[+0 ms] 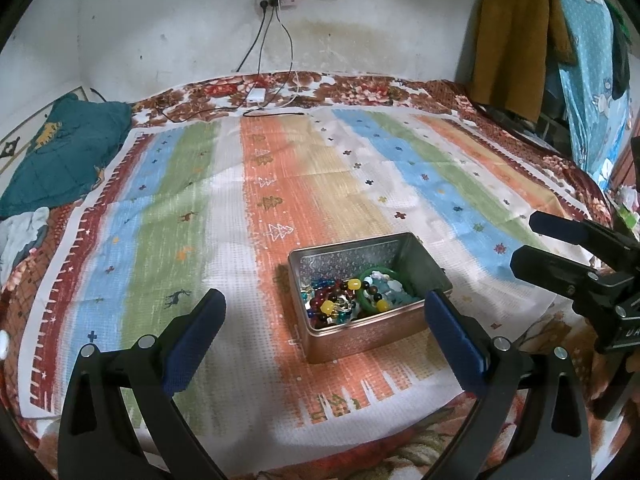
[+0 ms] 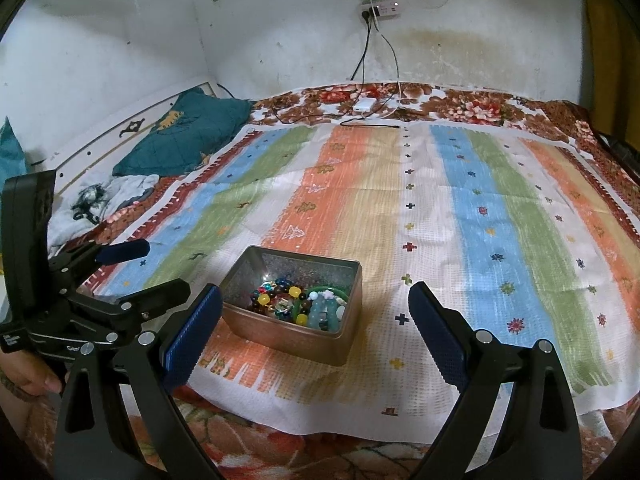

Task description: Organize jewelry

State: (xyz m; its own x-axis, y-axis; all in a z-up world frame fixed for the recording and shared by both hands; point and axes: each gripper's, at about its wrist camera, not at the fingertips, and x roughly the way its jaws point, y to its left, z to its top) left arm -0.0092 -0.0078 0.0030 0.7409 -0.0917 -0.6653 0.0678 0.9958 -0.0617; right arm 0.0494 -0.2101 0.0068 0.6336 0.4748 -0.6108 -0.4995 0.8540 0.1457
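An open metal tin [image 1: 316, 340] stands on the striped cloth [image 1: 280, 184] on a bed. It holds bead bracelets [image 1: 334, 300] and a green bangle [image 1: 366, 304]. In the right wrist view the tin [image 2: 280, 336] holds the same beads [image 2: 280, 300] and bangle [image 2: 328, 290]. My left gripper [image 1: 326, 304] is open and empty, just in front of the tin. My right gripper [image 2: 316, 304] is open and empty, near the tin. Each gripper shows in the other's view: the right one [image 1: 532, 240], the left one [image 2: 160, 268].
A teal pillow [image 1: 60, 152] and crumpled clothes [image 1: 20, 236] lie at the left. Cables and a white charger [image 1: 256, 94] lie at the back by the wall. Clothes [image 1: 516, 40] hang at the right. The striped cloth [image 2: 480, 220] spreads wide around the tin.
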